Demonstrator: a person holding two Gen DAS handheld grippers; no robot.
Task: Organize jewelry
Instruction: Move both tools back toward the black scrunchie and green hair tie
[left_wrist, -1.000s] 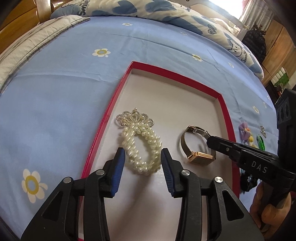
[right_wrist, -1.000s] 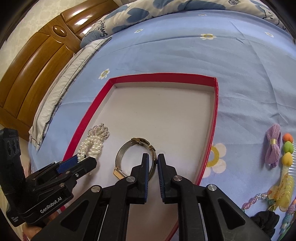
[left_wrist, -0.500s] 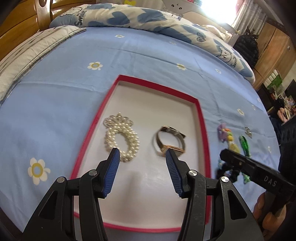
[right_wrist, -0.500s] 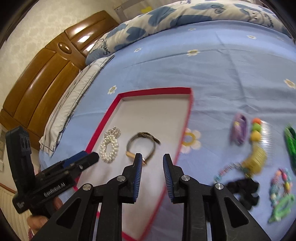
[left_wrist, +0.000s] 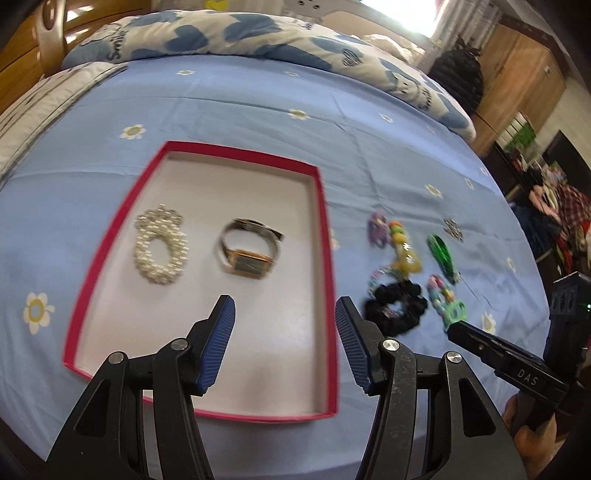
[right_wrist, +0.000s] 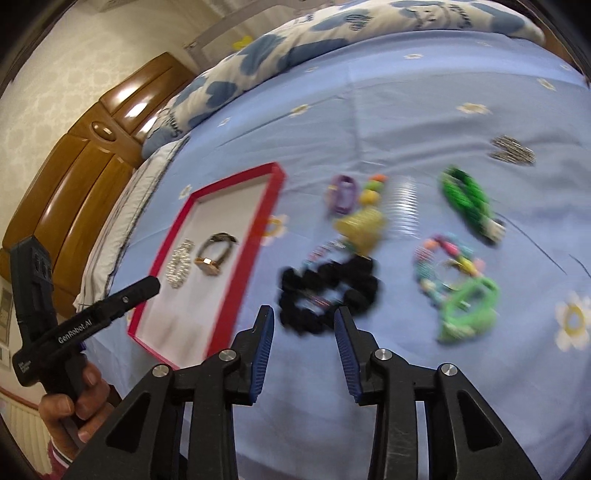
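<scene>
Since a second ago I have pulled both grippers back and up from the red tray (left_wrist: 325, 236): my right jaws, then pinched near the watch band, now stand wide and empty, and my left jaws have spread wider too. The pearl bracelet (left_wrist: 161, 249) and the gold watch (left_wrist: 249, 254) lie side by side inside the tray, bracelet to the left, apart from each other.

My left gripper (left_wrist: 283, 339) hovers over the near part of the tray, holding nothing. Its view shows the whole tray and, at the right edge, my other tool with a bit of my hand below it.

My right gripper (right_wrist: 303, 353) hangs above the blue bed sheet (right_wrist: 369, 110), just in front of the black scrunchie (right_wrist: 327, 295). This view shows the loose pieces more fully, though blurred: a purple bow clip (right_wrist: 343, 194), a yellow claw clip (right_wrist: 364, 225), a beaded bracelet (right_wrist: 447, 266), a light green clip (right_wrist: 467, 310), a dark green piece (right_wrist: 467, 201) and a sparkly clip (right_wrist: 512, 151) farthest right. All lie on the sheet, outside the tray. At the left my left hand (right_wrist: 79, 406) grips its handle.
</scene>
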